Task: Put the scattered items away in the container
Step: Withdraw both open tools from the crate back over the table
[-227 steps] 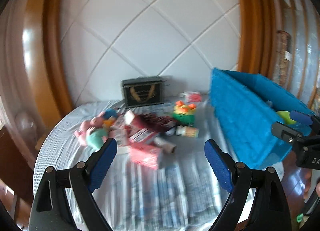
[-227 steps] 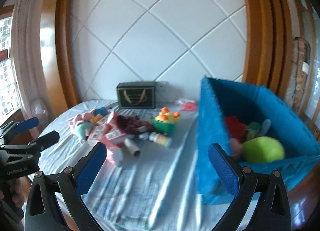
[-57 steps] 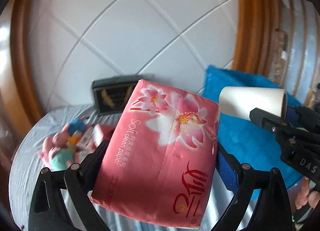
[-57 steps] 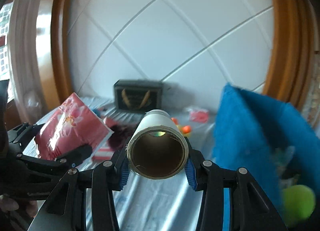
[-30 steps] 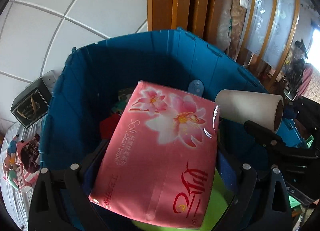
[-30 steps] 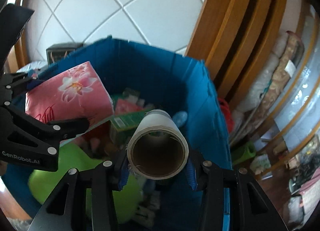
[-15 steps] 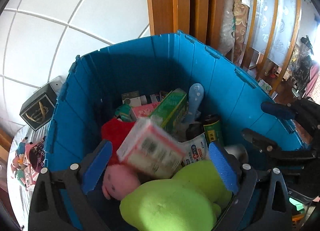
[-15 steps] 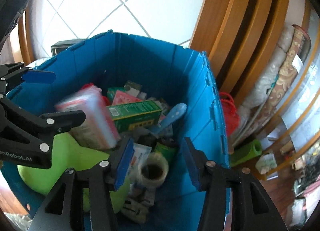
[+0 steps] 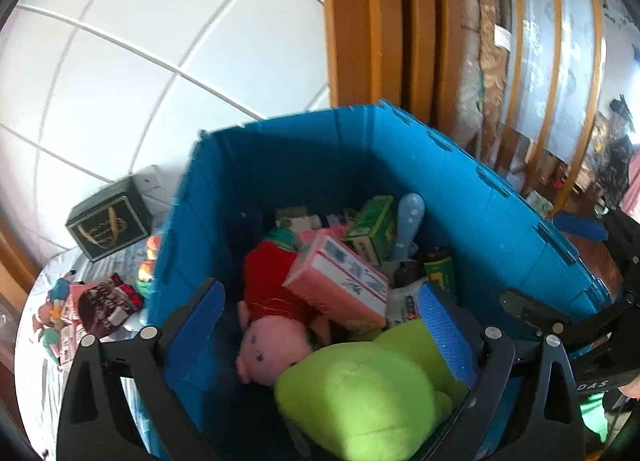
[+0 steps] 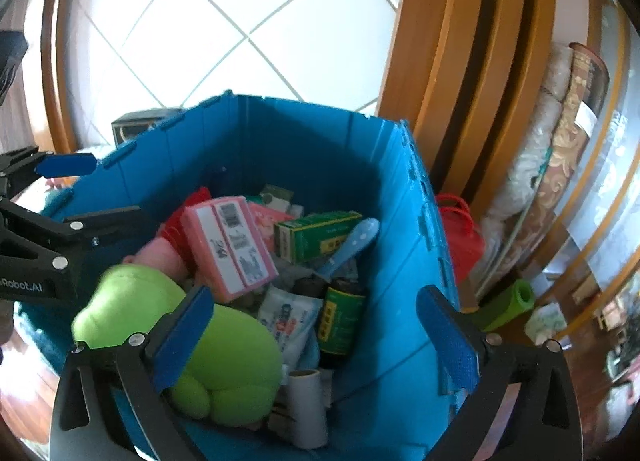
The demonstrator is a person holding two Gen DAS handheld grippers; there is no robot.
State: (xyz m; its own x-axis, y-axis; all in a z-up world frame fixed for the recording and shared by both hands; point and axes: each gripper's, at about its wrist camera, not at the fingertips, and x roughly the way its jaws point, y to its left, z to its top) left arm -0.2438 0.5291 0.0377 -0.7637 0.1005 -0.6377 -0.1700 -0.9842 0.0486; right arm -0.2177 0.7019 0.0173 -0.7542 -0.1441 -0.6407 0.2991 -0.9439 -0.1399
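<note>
The blue bin (image 9: pixel 472 197) (image 10: pixel 404 281) holds many items. The pink tissue pack (image 9: pixel 340 285) (image 10: pixel 230 245) lies in it, leaning on a red and pink pig plush (image 9: pixel 272 325). The cardboard roll (image 10: pixel 306 401) lies at the bin's near side beside a green plush (image 9: pixel 368 393) (image 10: pixel 180 345). My left gripper (image 9: pixel 320 321) is open and empty above the bin. My right gripper (image 10: pixel 316 337) is open and empty above the bin. Scattered toys and packets (image 9: pixel 92 305) lie on the table at left.
A dark box (image 9: pixel 108 217) stands on the table against the tiled wall. A wooden frame (image 10: pixel 460 61) and rolled mats (image 10: pixel 560 165) stand behind the bin. A red bag (image 10: pixel 460 237) and a green roll (image 10: pixel 508 305) lie on the floor at right.
Both grippers carried their loads from the table to above the bin and opened. The tissue pack and the cardboard roll dropped into the bin and now lie still.
</note>
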